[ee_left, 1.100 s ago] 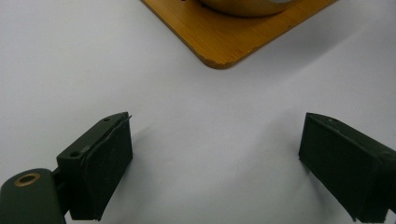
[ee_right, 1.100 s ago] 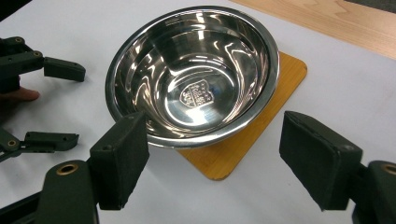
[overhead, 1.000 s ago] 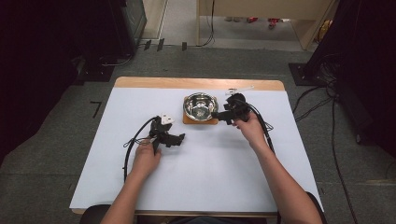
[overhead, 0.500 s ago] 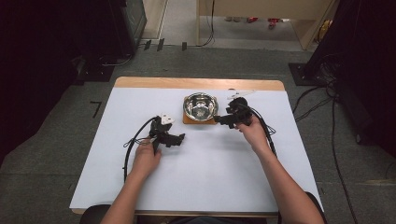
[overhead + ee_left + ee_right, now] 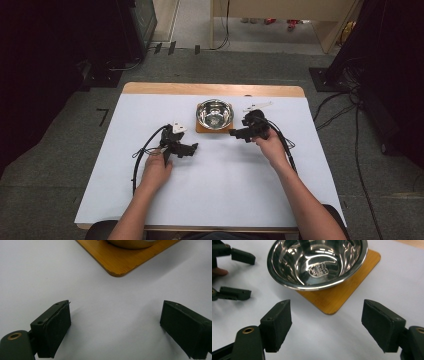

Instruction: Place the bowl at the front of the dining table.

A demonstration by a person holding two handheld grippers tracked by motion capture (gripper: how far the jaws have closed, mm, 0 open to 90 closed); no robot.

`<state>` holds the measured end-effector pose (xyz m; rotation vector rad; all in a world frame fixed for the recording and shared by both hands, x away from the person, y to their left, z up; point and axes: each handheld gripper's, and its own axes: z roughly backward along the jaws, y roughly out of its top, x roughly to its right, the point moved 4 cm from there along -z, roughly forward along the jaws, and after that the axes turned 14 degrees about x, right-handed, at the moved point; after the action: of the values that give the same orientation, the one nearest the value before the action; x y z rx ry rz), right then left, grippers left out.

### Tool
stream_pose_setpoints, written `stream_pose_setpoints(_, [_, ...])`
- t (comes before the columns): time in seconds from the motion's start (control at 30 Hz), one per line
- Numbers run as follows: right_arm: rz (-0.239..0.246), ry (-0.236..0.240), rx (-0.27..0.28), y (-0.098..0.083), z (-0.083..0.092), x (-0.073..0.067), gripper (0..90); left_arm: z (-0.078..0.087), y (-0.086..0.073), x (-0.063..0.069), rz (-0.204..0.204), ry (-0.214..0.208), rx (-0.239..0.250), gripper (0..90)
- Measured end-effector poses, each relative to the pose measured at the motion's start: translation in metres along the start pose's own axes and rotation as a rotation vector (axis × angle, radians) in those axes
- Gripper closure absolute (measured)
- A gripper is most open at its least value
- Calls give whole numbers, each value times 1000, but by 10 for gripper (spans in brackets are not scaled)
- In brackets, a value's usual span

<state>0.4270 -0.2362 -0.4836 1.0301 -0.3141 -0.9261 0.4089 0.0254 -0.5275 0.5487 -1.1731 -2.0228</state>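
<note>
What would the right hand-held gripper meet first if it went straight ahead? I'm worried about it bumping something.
Probably the wooden board under the steel bowl: its near corner lies straight ahead between the open jaws of the right hand-held gripper. If it travels higher, the bowl's rim comes first; depth is unclear.

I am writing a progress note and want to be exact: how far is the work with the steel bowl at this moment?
Done: nothing visible; the steel bowl sits empty on the wooden board, neither held. In hand: the right gripper faces the board's near corner, jaws open, nothing between them; the left gripper rests on the white table, also open. Left: probably closing on the bowl or board and moving it.
</note>
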Motion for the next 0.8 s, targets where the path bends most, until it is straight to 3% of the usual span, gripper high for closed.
stream_pose_setpoints(0.23, [10, -10, 11, -7, -6, 3, 251, 0, 0, 0, 0, 0, 0, 96])
stream_pose_setpoints(0.8, [17, -15, -39, -25, -20, 8, 252, 0, 0, 0, 0, 2, 1, 96])
